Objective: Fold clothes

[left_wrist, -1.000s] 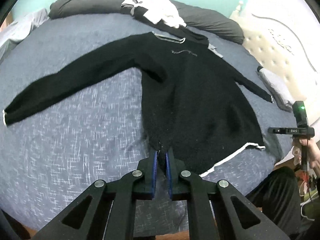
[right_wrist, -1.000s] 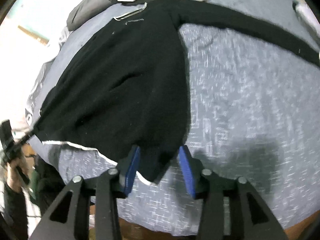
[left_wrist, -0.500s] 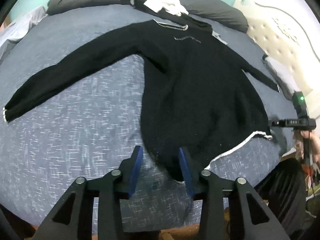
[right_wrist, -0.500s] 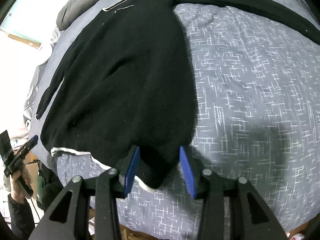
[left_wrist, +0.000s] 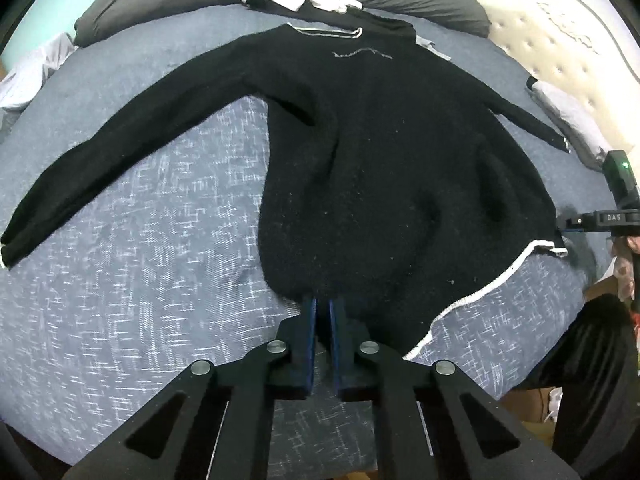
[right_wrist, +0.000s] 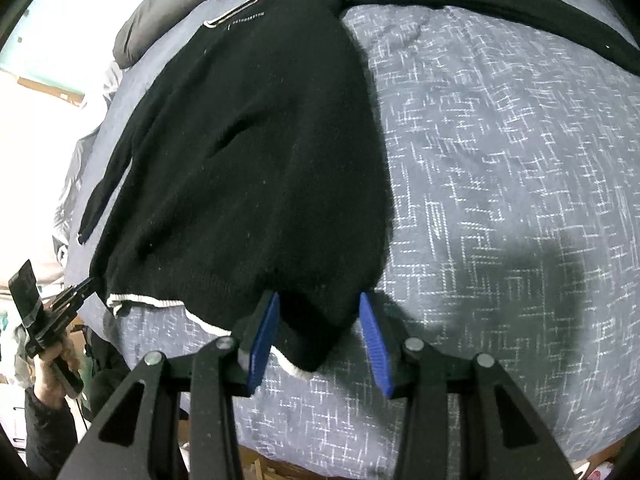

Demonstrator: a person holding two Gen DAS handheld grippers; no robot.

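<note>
1. left gripper: a second ago its blue pads were pinched on the near hem corner of the black sweater; half a second ago they stood apart with the corner loose between them; now they are together again on the hem. judging by that, it was a re-grip for a deeper bite, and this corner is ready to lift.
2. the sweater lies flat, front up, on the grey-blue bedspread, collar towards the pillows, one sleeve stretched out to the left in the left wrist view. the white-trimmed hem runs off to the right of the clamped corner.
3. right gripper: jaws apart, unchanged over the second, with the other hem corner lying between the pads but not pinched. that corner, i judge, is not yet secured, so the fold cannot start evenly.
</note>
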